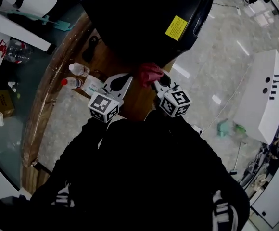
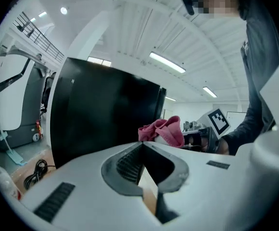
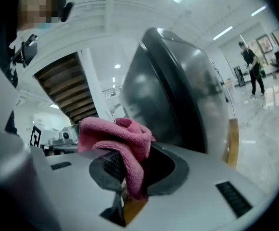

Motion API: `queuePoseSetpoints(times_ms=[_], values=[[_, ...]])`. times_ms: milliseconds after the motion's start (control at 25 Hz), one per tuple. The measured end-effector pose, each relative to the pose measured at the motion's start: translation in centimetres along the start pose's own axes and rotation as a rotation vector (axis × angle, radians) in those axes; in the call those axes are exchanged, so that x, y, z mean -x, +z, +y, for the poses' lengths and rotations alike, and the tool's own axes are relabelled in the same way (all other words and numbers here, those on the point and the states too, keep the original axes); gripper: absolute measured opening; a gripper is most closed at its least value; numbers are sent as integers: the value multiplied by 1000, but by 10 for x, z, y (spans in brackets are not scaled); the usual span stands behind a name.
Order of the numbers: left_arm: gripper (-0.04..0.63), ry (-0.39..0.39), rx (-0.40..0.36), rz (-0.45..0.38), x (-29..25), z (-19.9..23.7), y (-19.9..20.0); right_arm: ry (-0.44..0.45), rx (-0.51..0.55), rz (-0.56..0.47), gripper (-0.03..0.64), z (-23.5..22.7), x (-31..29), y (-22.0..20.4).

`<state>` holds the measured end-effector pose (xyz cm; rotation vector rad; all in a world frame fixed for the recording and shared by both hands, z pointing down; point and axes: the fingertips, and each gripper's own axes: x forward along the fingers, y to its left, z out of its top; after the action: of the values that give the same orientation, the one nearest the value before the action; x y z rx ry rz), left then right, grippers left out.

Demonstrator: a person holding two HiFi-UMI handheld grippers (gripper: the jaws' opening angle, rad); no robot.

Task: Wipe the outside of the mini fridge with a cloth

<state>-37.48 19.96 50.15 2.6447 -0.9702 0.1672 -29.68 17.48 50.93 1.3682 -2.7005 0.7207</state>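
The black mini fridge (image 1: 149, 18) stands on the round wooden table (image 1: 57, 66), with a yellow label (image 1: 176, 28) on top. It fills the left gripper view (image 2: 101, 109) and rises beyond the jaws in the right gripper view (image 3: 178, 95). My right gripper (image 1: 155, 79) is shut on a pink cloth (image 1: 149, 73), bunched at the fridge's near side. The cloth (image 3: 120, 141) drapes over the right gripper (image 3: 130, 170). My left gripper (image 1: 123, 81) hangs just left of it with its jaws closed on nothing (image 2: 142, 150). From there the cloth (image 2: 162, 131) shows to the right.
Two water bottles (image 1: 78, 70) and a packet lie on the table left of the grippers. A black cable (image 1: 89, 49) lies beside the fridge. White furniture (image 1: 262, 95) stands on the tiled floor to the right. A person (image 3: 251, 64) stands far off.
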Motion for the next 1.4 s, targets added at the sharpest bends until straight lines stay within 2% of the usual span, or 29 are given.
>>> queuePoseSetpoints(times_ms=[200,360,480,640,840,1000,1240,1400], values=[[5,-20,-70,-105,29,-25,58,27,236,-94,83,38,23,56],[5,-31,-119,-140,43,-38,80,42,280,-134,83,63,38,73],[6,-35,-105,-146,46,-42,81,23,316,-170,83,72,47,80],[5,-25,-89,-146,49,-42,81,42,323,-175,83,81,54,81],[5,-34,-102,-146,47,-45,82,-3,296,-135,83,76,56,78],[6,-36,-79,-144,45,-50,79,34,329,-157,83,77,57,74],[5,-33,-80,-148,41,-56,77,27,285,-137,83,77,62,74],[5,-24,-88,-146,43,-61,78,28,304,-131,83,76,66,73]])
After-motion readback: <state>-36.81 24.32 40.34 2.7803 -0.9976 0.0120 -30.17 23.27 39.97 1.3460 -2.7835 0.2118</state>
